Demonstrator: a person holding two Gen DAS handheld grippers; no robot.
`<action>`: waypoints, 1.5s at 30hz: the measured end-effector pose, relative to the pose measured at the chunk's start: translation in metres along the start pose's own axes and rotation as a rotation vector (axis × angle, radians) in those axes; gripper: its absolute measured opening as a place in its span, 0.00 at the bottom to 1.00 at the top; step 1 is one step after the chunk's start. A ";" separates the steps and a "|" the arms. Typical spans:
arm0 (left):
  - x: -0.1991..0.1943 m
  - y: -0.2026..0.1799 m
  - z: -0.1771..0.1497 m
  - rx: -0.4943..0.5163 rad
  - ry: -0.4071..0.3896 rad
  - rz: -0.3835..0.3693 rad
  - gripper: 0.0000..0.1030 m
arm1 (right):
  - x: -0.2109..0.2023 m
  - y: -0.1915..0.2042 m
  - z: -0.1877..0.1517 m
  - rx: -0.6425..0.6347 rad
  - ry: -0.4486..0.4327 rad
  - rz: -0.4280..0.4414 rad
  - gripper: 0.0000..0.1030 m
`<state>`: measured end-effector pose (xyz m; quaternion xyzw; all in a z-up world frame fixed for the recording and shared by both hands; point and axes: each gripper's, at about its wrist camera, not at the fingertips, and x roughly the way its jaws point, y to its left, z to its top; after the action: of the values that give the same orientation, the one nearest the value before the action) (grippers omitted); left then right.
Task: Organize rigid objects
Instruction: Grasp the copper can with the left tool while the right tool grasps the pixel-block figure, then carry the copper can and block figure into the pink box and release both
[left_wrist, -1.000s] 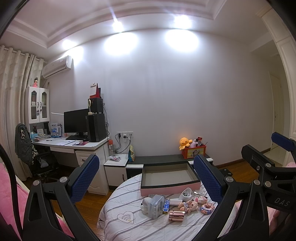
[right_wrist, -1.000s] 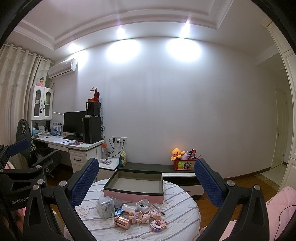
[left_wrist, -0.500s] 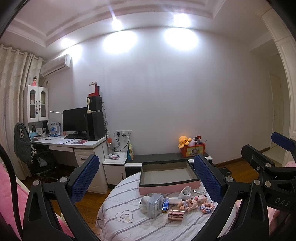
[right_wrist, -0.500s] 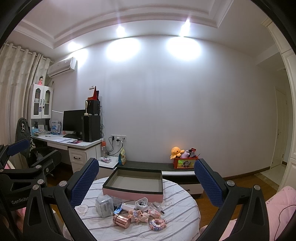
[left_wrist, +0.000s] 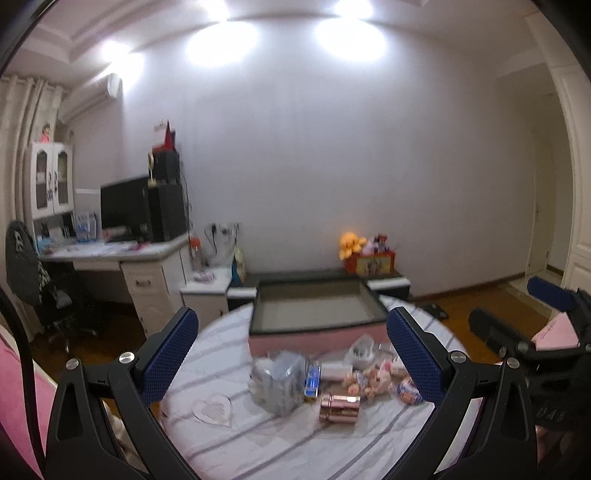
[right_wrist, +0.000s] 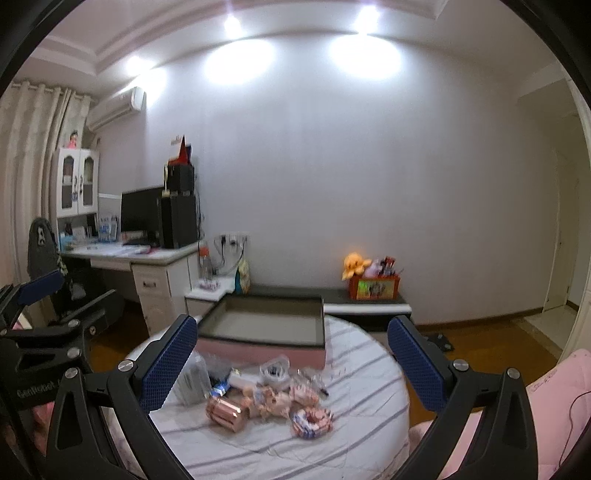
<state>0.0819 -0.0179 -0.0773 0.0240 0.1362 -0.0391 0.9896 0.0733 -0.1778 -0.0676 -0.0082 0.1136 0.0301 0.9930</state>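
A pink box with a dark open inside (left_wrist: 314, 312) (right_wrist: 264, 330) stands at the far side of a round striped table (left_wrist: 258, 443) (right_wrist: 362, 373). In front of it lies a pile of small items: a copper-coloured can (left_wrist: 339, 407) (right_wrist: 226, 412), a clear plastic box (left_wrist: 279, 384) (right_wrist: 192, 380), a small doll figure (left_wrist: 364, 380) (right_wrist: 273, 400) and a pink-and-blue packet (right_wrist: 311, 422). My left gripper (left_wrist: 291, 358) is open and empty, above the pile. My right gripper (right_wrist: 291, 363) is open and empty, also above it.
A white desk with a monitor and speakers (left_wrist: 140, 218) stands at the left wall. A low dark cabinet with a toy box and orange plush (right_wrist: 373, 280) runs behind the table. Pink bedding (right_wrist: 546, 398) lies at the right. Wooden floor surrounds the table.
Both views have tilted down and moved closer to the table; the box and pile look larger and sit higher in the frames. Both grippers stay open.
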 end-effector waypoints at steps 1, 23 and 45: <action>0.009 -0.003 -0.006 0.003 0.020 0.006 1.00 | 0.011 -0.001 -0.010 -0.004 0.028 0.004 1.00; 0.171 -0.048 -0.123 0.046 0.538 -0.024 0.91 | 0.160 -0.053 -0.140 -0.026 0.497 0.026 1.00; 0.133 -0.046 -0.069 0.036 0.423 -0.152 0.53 | 0.149 -0.039 -0.106 0.003 0.441 0.158 0.66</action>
<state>0.1876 -0.0687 -0.1815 0.0388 0.3415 -0.1099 0.9326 0.1964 -0.2105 -0.2038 -0.0042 0.3282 0.1052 0.9387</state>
